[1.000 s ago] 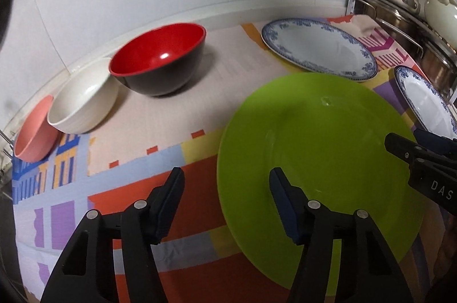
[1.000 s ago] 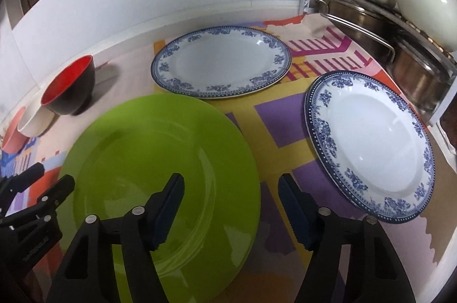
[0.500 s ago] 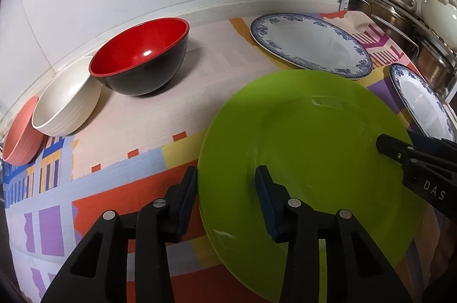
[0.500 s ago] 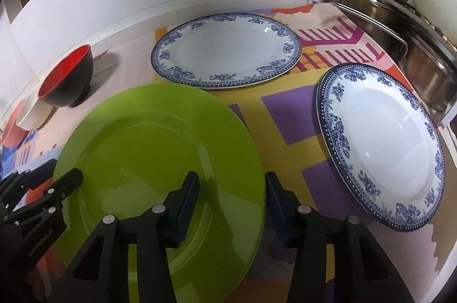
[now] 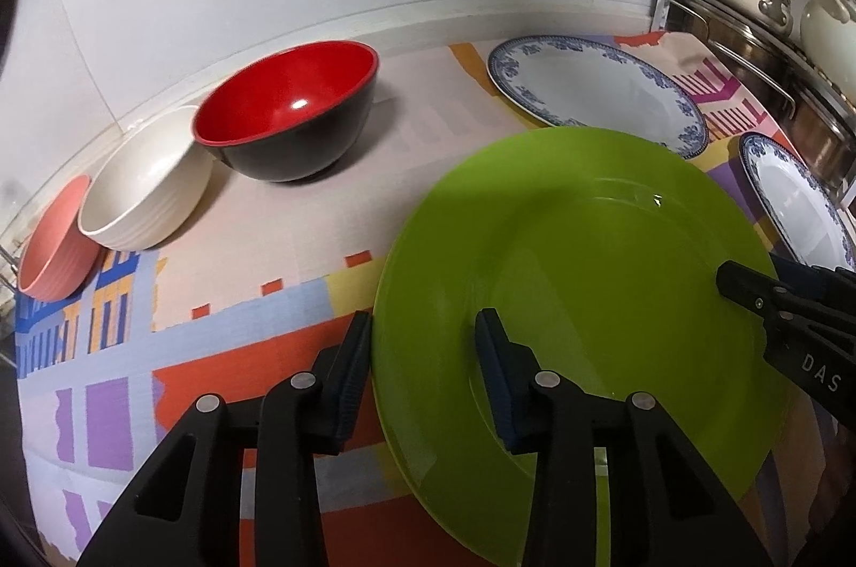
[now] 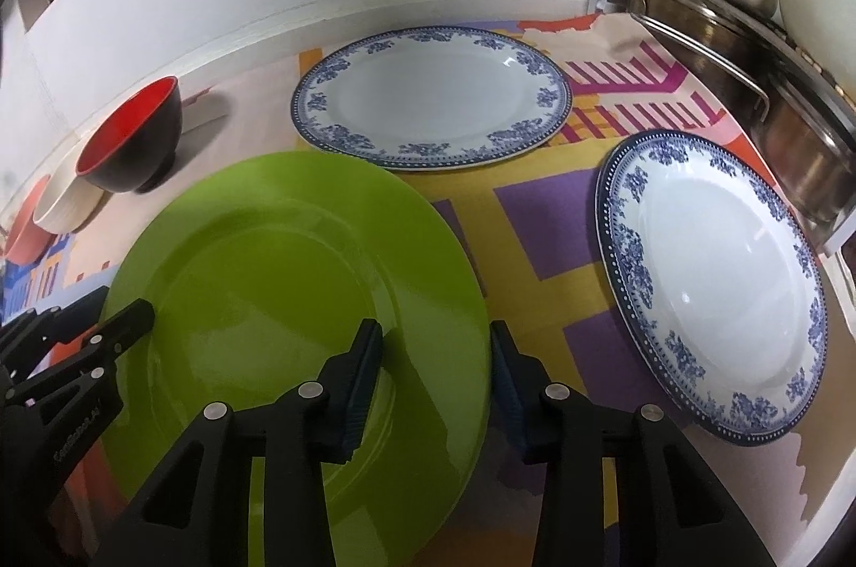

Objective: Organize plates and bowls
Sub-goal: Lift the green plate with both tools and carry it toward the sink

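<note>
A big green plate (image 5: pixel 578 278) sits on a bright patterned cloth (image 5: pixel 257 246), and both grippers are at its rim. The left gripper (image 5: pixel 422 326) has 1 finger outside the plate's 9 o'clock edge and 1 finger over the plate, so the rim is between them. Its jaws are partly shut, but I cannot tell if the pads press the rim. The right gripper (image 6: pixel 436 337) straddles the plate's 3 o'clock edge the same way, and its jaws are closing. I cannot tell if they squeeze the rim yet.

Nothing is in any dish. The plate is bare and shiny. At 10 o'clock from it stands a red and black bowl (image 5: pixel 289 107). Just beside that bowl is a white ribbed bowl (image 5: pixel 144 187), tipped on its side, and a pink bowl (image 5: pixel 53 240) leans next to it. At 12 o'clock lies a blue and white plate (image 6: pixel 433 101). At 3 o'clock lies a second blue and white plate (image 6: pixel 717 289). Steel pots (image 6: pixel 749 59) are stacked at 2 o'clock.

In the left view, the right gripper's side shows the white letters "DAS". Small writing on the left gripper is too blurry to read.
</note>
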Tool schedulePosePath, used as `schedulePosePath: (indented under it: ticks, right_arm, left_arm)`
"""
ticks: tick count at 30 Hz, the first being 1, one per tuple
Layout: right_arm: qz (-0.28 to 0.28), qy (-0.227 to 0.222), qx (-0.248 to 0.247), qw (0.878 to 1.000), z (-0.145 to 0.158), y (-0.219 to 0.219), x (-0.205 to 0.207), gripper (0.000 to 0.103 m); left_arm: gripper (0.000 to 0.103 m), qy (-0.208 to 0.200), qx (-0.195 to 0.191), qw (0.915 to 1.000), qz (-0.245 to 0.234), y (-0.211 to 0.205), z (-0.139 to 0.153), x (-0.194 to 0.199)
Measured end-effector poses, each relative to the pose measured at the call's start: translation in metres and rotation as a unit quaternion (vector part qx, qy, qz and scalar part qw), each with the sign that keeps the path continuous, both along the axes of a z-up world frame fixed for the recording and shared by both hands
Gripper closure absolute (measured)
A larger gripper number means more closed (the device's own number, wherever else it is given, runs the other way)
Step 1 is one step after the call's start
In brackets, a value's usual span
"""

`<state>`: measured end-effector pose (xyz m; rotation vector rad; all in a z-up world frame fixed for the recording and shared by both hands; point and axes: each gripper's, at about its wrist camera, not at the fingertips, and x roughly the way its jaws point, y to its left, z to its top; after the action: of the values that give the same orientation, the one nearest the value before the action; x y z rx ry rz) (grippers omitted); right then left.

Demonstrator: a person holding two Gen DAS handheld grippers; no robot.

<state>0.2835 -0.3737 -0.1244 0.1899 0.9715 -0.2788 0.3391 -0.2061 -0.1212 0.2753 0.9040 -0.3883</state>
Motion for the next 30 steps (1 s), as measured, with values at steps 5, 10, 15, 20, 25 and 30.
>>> schedulePosePath:
  ticks: [5, 10, 15, 20, 25, 30]
  right_arm:
    - [0.008, -0.002, 0.004, 1.000, 0.006, 0.006, -0.001, 0.062]
    - [0.021, -0.003, 0.009, 1.000, 0.013, 0.017, -0.001, 0.062]
    - [0.044, -0.007, 0.013, 0.999, 0.021, 0.036, -0.003, 0.062]
    - [0.072, -0.016, 0.011, 0.997, 0.031, 0.063, -0.005, 0.062]
    - [0.097, -0.022, 0.015, 0.995, 0.037, 0.093, -0.007, 0.062]
    - [0.125, -0.025, 0.014, 0.992, 0.037, 0.128, -0.009, 0.062]
  left_arm:
    - [0.065, -0.004, -0.002, 0.9999, 0.013, 0.011, 0.007, -0.004]
    - [0.065, -0.007, -0.009, 0.9991, 0.040, 0.032, 0.019, -0.011]
    - [0.066, -0.019, -0.016, 0.9970, 0.073, 0.058, 0.030, -0.022]
    - [0.067, -0.028, -0.023, 0.9938, 0.106, 0.091, 0.039, -0.035]
    - [0.067, -0.035, -0.024, 0.9900, 0.135, 0.122, 0.044, -0.045]
    - [0.067, -0.036, -0.022, 0.9853, 0.165, 0.159, 0.045, -0.054]
